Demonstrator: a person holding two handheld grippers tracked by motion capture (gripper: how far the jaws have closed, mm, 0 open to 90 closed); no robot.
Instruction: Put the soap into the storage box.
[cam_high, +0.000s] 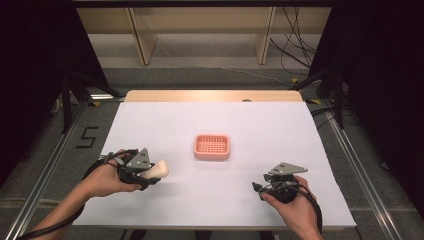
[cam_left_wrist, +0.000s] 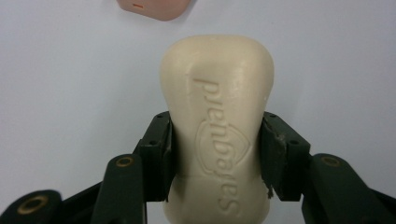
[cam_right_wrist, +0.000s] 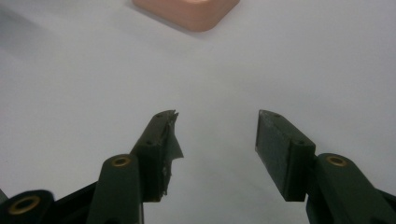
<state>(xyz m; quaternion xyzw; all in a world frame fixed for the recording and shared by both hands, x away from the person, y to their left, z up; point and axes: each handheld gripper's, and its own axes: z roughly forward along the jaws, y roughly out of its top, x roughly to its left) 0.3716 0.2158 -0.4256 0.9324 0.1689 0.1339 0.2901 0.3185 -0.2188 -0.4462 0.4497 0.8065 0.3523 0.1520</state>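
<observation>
Between the left gripper's (cam_left_wrist: 215, 154) pads sat a cream soap bar (cam_left_wrist: 217, 116), clamped at its waist. Beyond its tip lay the pink tray (cam_high: 212, 147). The right gripper (cam_right_wrist: 217, 154) stood apart, jaws parted on nothing.

a white-covered table (cam_high: 215, 190) with a bare wooden far edge; a pink slotted soap dish (cam_high: 212, 147) sits mid-table.

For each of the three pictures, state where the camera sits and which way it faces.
High view: above the table, looking forward and down; both forearms, left gripper, right gripper.
Left gripper view: on that gripper, along its jaws clamping the soap.
Right gripper view: on that gripper, along empty open jaws.
Shared: all show the pink soap dish.
</observation>
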